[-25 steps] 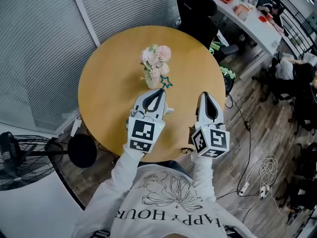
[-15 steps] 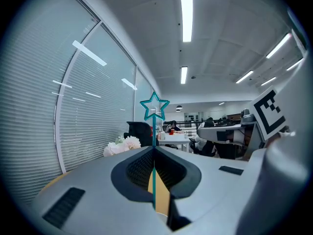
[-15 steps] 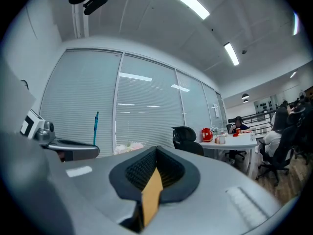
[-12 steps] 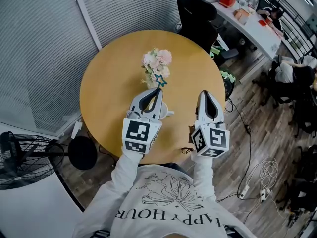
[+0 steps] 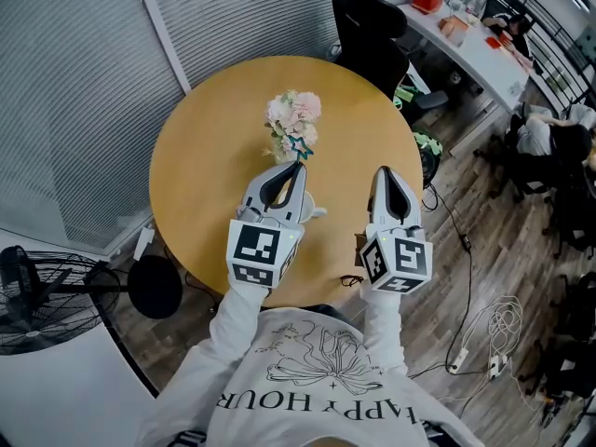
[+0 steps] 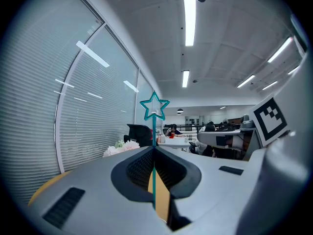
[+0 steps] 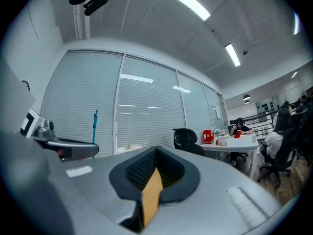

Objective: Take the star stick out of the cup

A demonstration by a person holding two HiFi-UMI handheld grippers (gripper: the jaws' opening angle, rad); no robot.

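Your left gripper (image 5: 297, 168), frame center, pinches the star stick (image 6: 153, 126); tilting forward could snag the star on the flowers (image 5: 294, 117) above. Your right gripper (image 5: 385, 172) is closed, holding nothing.

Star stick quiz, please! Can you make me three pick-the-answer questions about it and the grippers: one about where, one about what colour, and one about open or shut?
1. Where is the star stick?
A. In a drawer.
B. Between the left gripper's fingers.
C. Inside a box.

2. What colour is its star?
A. Red.
B. Yellow.
C. Teal.

3. How are the right gripper's fingers?
A. Shut, with nothing in them.
B. Wide open.
C. Squeezing a ball.

Answers:
1 B: the left gripper view shows its fingers shut on the thin stick.
2 C: the star's outline is teal against the pale ceiling.
3 A: the right gripper view shows the fingers together with nothing between them.
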